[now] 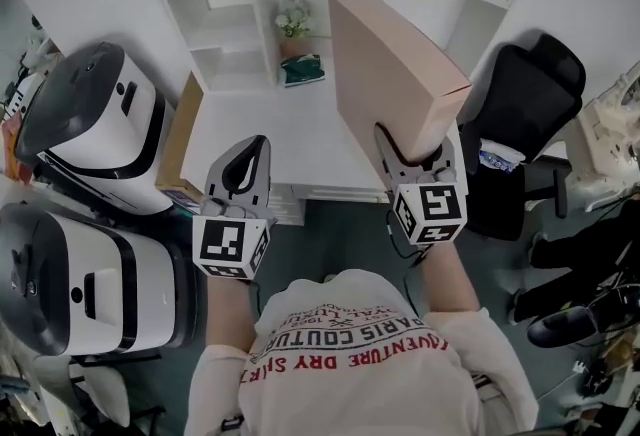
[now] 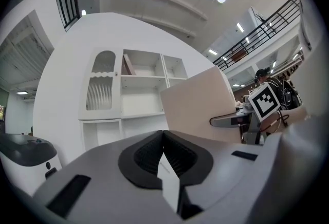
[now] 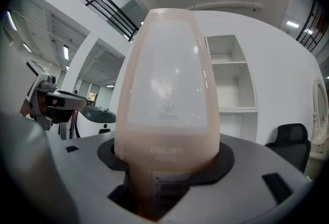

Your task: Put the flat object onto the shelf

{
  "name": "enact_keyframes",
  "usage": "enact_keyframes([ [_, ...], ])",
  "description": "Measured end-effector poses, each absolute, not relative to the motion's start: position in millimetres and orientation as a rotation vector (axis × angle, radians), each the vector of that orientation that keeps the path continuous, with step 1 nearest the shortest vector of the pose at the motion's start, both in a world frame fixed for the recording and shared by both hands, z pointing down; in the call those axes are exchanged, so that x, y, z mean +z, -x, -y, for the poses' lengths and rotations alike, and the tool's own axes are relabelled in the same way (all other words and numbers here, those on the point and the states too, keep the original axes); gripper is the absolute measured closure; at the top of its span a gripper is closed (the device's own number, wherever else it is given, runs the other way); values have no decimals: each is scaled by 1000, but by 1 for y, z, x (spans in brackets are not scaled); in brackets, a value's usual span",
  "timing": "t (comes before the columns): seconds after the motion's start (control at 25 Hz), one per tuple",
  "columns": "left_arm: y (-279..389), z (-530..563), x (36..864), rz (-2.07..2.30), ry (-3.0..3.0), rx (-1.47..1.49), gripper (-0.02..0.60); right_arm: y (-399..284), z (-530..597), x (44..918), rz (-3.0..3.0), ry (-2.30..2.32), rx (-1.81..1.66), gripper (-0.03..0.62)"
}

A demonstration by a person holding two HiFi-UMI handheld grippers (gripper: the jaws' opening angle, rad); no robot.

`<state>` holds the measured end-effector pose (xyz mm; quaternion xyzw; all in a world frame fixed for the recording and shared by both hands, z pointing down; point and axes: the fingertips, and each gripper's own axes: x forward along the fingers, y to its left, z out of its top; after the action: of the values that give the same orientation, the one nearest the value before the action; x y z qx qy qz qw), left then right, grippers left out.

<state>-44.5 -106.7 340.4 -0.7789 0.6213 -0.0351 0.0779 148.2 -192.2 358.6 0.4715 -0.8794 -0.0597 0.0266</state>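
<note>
A: What is nearest the person?

B: The two claws, held out level in front of the white printed shirt (image 1: 350,349). The left claw (image 1: 250,156) has its jaws together with nothing between them.

A: And the right one?

B: The right claw (image 1: 412,148) is clamped on the near end of the flat pink box (image 1: 395,64). The box stands on edge, reaching away from the claw, above the right part of the white table (image 1: 290,139).

A: Is the box on the shelf?

B: No, it is in the air and held only by that claw. The white shelf (image 1: 230,34) stands beyond it at the back of the table.

A: Anything else around?

B: A small potted plant (image 1: 293,19) stands at the back of the table, with a green packet (image 1: 302,72) just in front of it. A black chair (image 1: 525,99) stands to the right.
</note>
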Motion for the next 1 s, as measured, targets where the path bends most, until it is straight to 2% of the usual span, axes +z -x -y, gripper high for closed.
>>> enact_keyframes([
  [0.36,57,167,335,-1854,2339,-117,568,-131,256,327,2700,-1423,-303,293],
  [1.0,103,238,303,-1754,2329,-116,568,-72,347,215,2235,-1272,-909,292],
])
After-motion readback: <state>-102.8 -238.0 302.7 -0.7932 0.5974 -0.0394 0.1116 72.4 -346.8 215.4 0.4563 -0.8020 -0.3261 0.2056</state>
